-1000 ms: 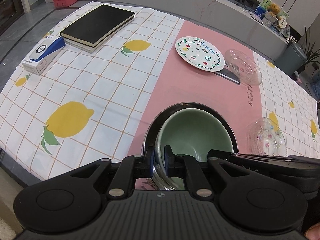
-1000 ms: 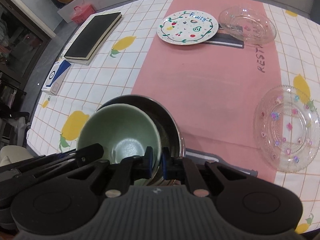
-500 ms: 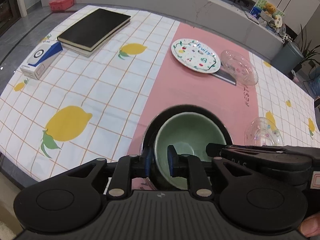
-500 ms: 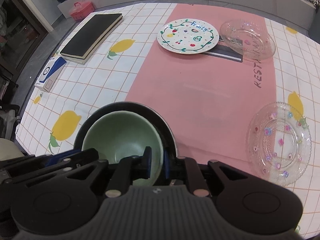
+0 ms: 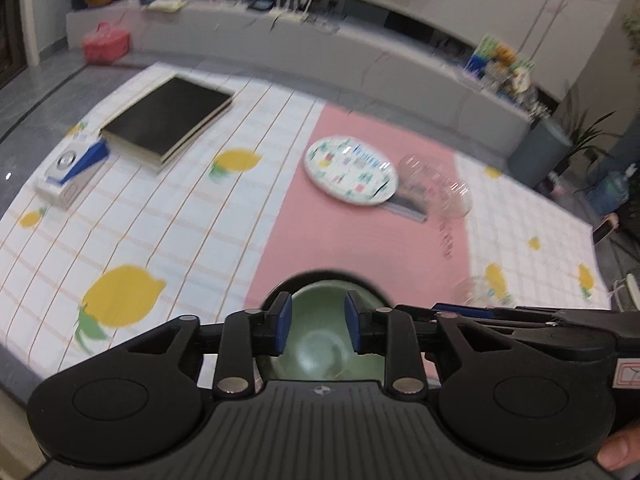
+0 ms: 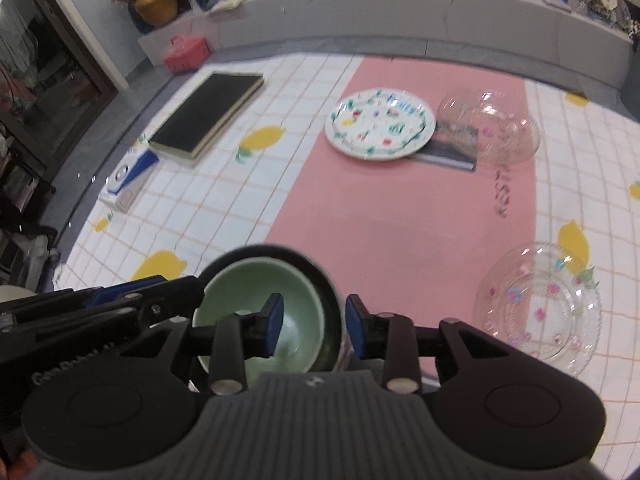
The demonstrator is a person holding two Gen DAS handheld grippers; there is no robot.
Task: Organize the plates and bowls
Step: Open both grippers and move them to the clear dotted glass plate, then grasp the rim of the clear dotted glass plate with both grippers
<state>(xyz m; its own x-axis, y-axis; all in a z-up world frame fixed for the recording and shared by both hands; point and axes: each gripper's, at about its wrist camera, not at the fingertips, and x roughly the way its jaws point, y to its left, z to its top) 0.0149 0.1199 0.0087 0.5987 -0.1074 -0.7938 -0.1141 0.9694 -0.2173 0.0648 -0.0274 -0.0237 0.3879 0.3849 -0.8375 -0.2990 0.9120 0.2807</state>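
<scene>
Green bowl [image 6: 260, 304] nested inside a dark metal bowl [image 6: 320, 280] at the near edge of the pink runner [image 6: 400, 216]. Left gripper [image 5: 318, 326] and right gripper [image 6: 314, 326] both hover above the stacked bowls, fingers spread apart and holding nothing. Farther along the runner, a fruit plate [image 6: 379, 129] rests partly on a dark book [image 6: 448, 156], a glass bowl [image 6: 490, 130] beside it. A glass plate [image 6: 538, 308] lies to the right on the lemon cloth [image 6: 224, 200].

black book [image 6: 206, 114], blue-white box [image 6: 128, 176], red case [image 6: 187, 54], lemon tablecloth [image 6: 224, 204]
</scene>
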